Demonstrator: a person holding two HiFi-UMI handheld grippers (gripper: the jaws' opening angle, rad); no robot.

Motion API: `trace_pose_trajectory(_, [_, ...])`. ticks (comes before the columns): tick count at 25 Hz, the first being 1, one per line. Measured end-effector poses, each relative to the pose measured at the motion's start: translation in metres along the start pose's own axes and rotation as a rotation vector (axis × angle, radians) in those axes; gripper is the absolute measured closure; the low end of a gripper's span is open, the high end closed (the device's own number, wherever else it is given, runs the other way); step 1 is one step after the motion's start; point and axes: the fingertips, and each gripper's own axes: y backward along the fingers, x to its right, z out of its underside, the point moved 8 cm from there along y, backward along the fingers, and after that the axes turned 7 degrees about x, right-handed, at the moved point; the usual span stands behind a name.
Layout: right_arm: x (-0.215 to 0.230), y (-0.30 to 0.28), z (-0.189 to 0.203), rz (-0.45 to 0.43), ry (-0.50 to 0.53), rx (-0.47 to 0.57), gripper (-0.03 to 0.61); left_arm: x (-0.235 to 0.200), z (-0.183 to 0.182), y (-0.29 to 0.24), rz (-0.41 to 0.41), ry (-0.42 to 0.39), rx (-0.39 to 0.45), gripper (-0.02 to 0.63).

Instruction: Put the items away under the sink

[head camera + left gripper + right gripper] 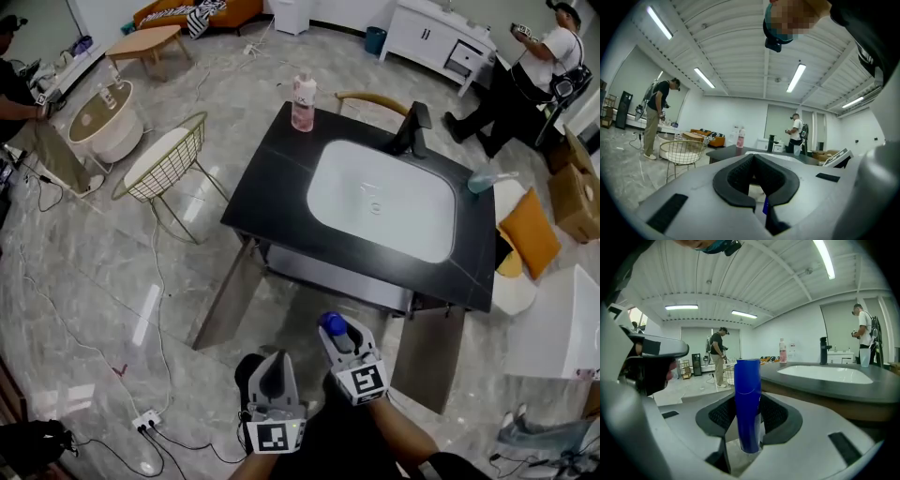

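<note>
By the sink counter, the right gripper squeezes a blue bottle not yet put away, the left gripper is closed and empty, and a pink bottle waits.

— Where are the tongs?
— Side by side, low before the body. The right tongs sit slightly ahead of the left tongs, with the right forearm behind them.
— And the jaws?
— The left pair is together with nothing between. The right pair clamps an upright blue bottle.
</note>
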Motion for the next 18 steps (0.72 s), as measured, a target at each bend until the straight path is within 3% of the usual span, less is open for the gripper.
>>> trace_pose_trajectory(12, [0.019,-0.091,0.157,-0.01,-0.011,0.044,0.426,-0.052,0.158,-0.024,-0.017,0.031,0.001,0.601])
trace_pose_trajectory(18, [0.032,-0.129,0.218,-0.015,0.035,0.07,0.426,-0.068,0.213,-0.037,-0.007,0.032,0.031,0.601])
